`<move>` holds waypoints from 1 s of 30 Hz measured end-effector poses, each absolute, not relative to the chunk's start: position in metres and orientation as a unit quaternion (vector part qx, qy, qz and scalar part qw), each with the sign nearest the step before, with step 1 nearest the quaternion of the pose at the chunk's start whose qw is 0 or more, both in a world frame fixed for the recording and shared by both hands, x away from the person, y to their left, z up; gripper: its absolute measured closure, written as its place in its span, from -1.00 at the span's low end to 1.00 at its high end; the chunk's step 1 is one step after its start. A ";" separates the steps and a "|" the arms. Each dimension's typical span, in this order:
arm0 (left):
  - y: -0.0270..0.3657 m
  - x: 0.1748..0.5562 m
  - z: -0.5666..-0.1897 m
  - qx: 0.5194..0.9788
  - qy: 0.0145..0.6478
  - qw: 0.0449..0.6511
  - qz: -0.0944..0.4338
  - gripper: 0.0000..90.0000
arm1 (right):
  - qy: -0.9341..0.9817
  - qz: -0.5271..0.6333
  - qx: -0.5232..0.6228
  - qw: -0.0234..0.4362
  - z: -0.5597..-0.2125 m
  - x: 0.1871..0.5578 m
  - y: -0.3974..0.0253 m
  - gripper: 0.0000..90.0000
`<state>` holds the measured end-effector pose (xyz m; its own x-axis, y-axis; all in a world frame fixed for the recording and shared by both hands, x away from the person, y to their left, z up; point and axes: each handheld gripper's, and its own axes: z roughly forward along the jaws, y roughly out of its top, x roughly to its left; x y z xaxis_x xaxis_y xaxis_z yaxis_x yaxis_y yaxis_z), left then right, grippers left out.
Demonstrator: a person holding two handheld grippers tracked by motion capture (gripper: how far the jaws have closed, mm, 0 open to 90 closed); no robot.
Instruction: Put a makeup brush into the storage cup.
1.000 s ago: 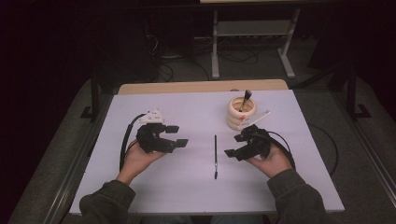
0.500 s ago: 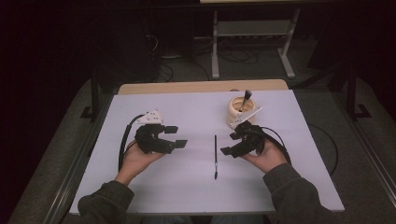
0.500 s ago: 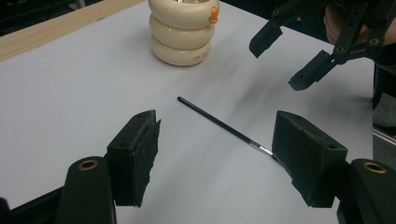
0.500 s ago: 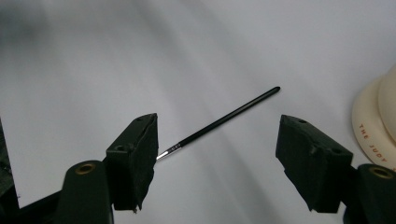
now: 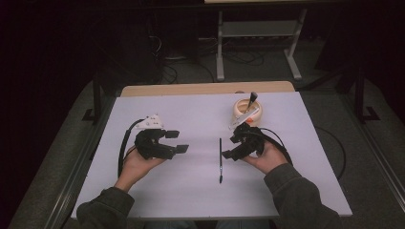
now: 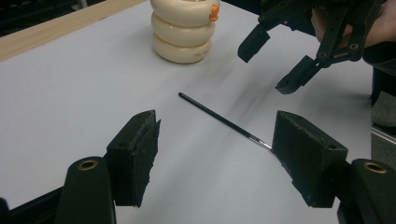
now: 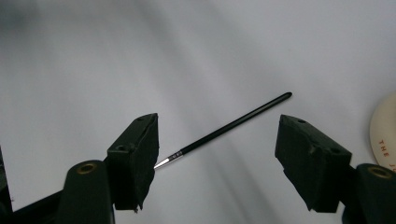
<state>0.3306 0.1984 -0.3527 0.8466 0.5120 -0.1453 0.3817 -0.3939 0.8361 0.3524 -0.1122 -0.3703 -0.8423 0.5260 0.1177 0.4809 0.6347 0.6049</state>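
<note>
In the high view a thin black brush (image 5: 220, 160) lies flat on the white table (image 5: 191, 195), its length running away from the person, and it serves as the landmark here. The right gripper (image 5: 235, 146) sits just to the right of the brush's far half, held in the person's right hand (image 5: 263, 156), its jaws spread and pointing toward the brush without touching it. The left gripper (image 5: 176, 141) rests well to the left of the brush in the left hand (image 5: 138, 164), jaws apart and holding nothing, a black cable looping behind it. Beyond the brush and a little right stands a cream ribbed holder (image 5: 247, 112) with a dark handle sticking out of it. In the left gripper view the brush (image 6: 219, 119) lies between the two spread black jaws and farther off, its metal collar end passing just behind the right-hand jaw; the cream holder (image 6: 183, 30) stands past its far tip, and the right gripper (image 6: 275, 63) hangs above and beside the brush, open. In the right gripper view the brush (image 7: 229, 128) lies slantwise on the table between the wide-open jaws, its silver collar just beside the left-hand jaw; whether they touch cannot be told. An edge of the cream holder (image 7: 385, 133) shows beyond the brush's plain end.
</note>
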 end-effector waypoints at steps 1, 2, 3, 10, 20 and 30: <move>0.199 0.330 -0.353 0.831 0.270 0.481 0.067 -0.32 | 0.904 0.322 0.279 0.036 -0.370 0.353 -0.112 -0.34; 0.199 0.330 -0.353 0.831 0.270 0.481 0.067 -0.32 | 0.904 0.322 0.279 0.036 -0.370 0.353 -0.112 -0.34; 0.201 0.330 -0.353 0.831 0.270 0.481 0.068 -0.32 | 0.906 0.320 0.277 0.036 -0.371 0.355 -0.109 -0.33; 0.203 0.329 -0.352 0.832 0.269 0.481 0.071 -0.32 | 0.909 0.304 0.284 0.034 -0.378 0.357 -0.101 -0.31; 0.205 0.328 -0.353 0.830 0.272 0.482 0.071 -0.32 | 0.909 0.285 0.302 0.032 -0.387 0.358 -0.091 -0.23; 0.208 0.327 -0.354 0.830 0.272 0.481 0.071 -0.32 | 0.901 0.281 0.329 0.026 -0.408 0.355 -0.081 -0.09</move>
<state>0.3269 0.2075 -0.3538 0.8415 0.5204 -0.1449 0.3843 -0.3883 0.8376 0.3548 -0.0805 -0.4082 -0.7825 0.6071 0.1383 0.5779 0.6254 0.5243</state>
